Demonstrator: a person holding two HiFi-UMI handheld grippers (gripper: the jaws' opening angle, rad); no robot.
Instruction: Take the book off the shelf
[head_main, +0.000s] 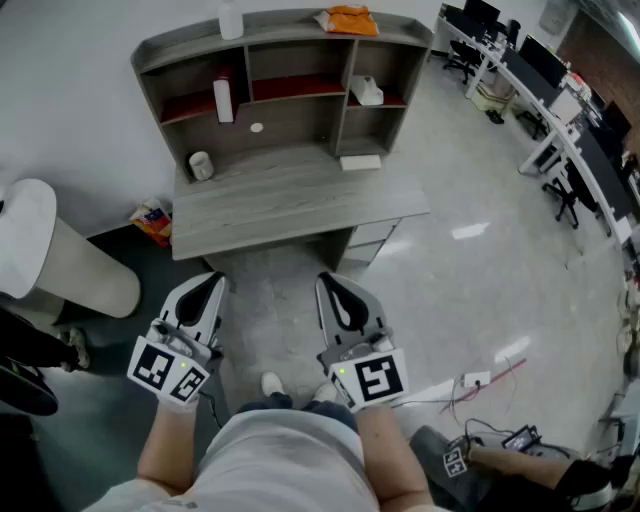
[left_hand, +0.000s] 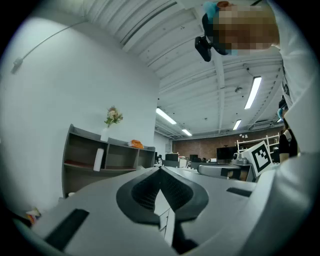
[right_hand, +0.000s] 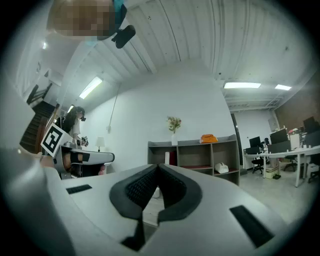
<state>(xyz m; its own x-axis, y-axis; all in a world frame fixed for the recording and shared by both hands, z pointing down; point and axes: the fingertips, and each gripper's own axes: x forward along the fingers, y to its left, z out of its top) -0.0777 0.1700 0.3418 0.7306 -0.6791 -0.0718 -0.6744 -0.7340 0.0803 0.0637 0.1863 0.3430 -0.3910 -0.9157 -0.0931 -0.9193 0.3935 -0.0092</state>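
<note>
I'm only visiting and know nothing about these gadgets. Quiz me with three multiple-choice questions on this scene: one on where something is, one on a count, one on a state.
1. Where is the orange packet?
A inside the left compartment
B on top of the shelf
C inside the right compartment

2. How many compartments does the shelf have side by side?
A two
B three
C five

3. How do the jaws of the left gripper and right gripper stand?
A both shut, empty
B both wide open
C one open, one shut

Answers:
1 B, it lies on the top board.
2 B, two dividers split the row in three.
3 A, each gripper view shows the jaws together with nothing between them.
</note>
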